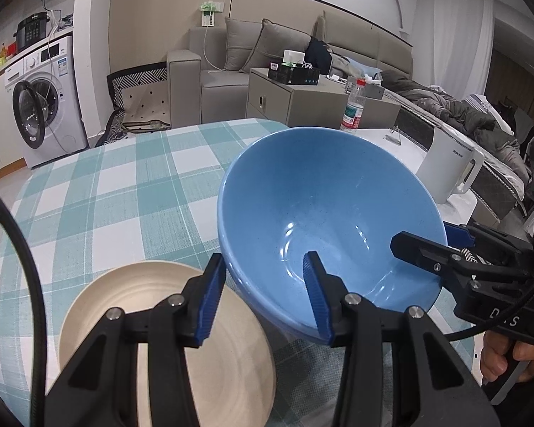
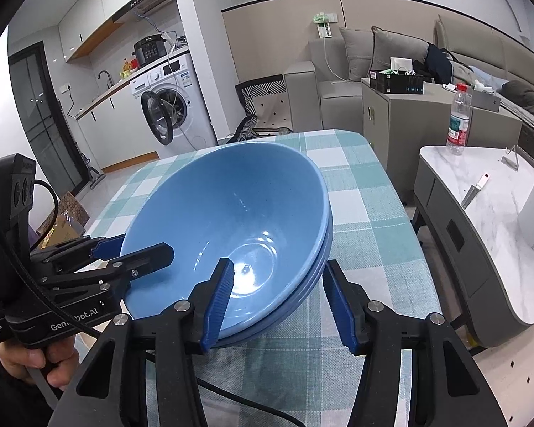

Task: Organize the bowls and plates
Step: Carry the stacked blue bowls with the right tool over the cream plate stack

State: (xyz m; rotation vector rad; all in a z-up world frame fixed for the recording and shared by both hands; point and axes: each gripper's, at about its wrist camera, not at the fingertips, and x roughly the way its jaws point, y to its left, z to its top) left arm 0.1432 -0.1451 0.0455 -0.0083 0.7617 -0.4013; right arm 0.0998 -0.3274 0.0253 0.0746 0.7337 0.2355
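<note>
A stack of blue bowls (image 1: 324, 213) (image 2: 238, 220) is tilted above the checked tablecloth (image 1: 106, 192). My left gripper (image 1: 267, 299) straddles the near-left rim, one finger inside and one outside, jaws apart with a wide gap. My right gripper (image 2: 277, 299) straddles the opposite rim the same way, also with a gap. Each gripper shows in the other's view, the right one (image 1: 441, 245) at the bowls' right rim and the left one (image 2: 139, 249) at their left rim. A beige plate (image 1: 167, 341) lies on the cloth below my left gripper.
A white kettle (image 1: 448, 163) and a plastic bottle (image 1: 352, 106) stand on the marble side table (image 2: 480, 192) to the right. A knife (image 2: 475, 188) lies on that table. A sofa, cabinet and washing machine are beyond the table.
</note>
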